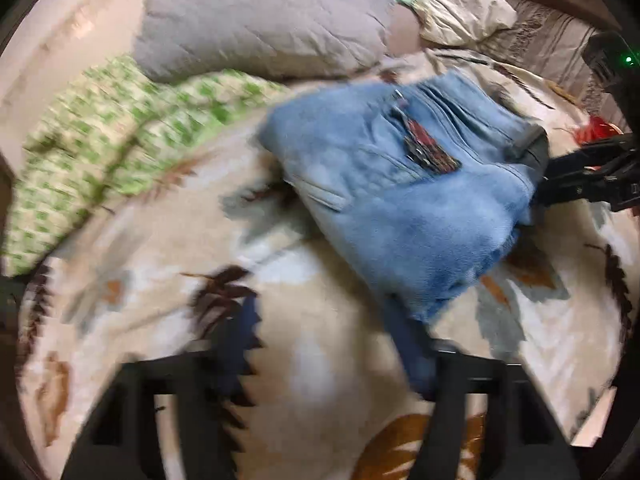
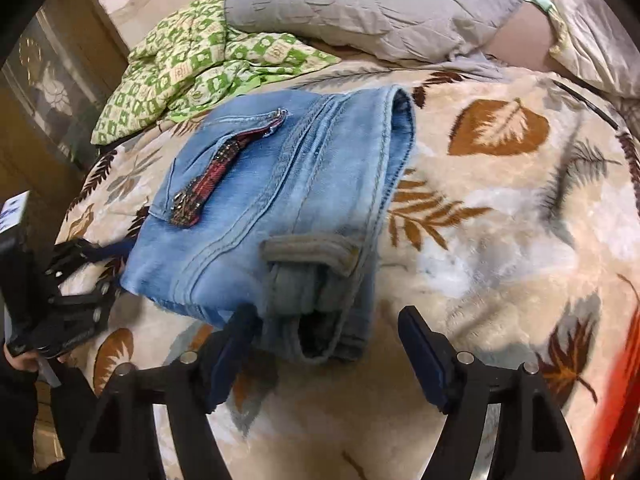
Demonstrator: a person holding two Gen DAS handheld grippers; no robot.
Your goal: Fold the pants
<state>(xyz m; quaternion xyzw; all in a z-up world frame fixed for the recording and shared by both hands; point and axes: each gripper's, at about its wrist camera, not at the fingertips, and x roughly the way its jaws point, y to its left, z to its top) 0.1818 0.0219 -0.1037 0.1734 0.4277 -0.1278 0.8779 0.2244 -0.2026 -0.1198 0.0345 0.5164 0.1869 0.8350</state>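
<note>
Denim jeans (image 2: 280,208), one folded pair, lie on the leaf-print blanket (image 2: 500,248) just ahead of our right gripper (image 2: 332,332), whose jaws stand wide with only the waistband end between them, unpressed. Our left gripper (image 1: 324,364) is blurred in its own view; it gapes too, holding nothing, the jeans ahead to its right. No writing is legible. Beyond lie two pillows (image 2: 372,4) and one green quilt (image 2: 192,64).

Black two-finger grippers, dark blue pads

Right gripper (image 2: 328,344): black angular arms, silver round pins, blue pads (image 2: 424,356). Left gripper (image 2: 86,276): black linkage, silver screws; dark sleeve (image 2: 20,408) behind.
</note>
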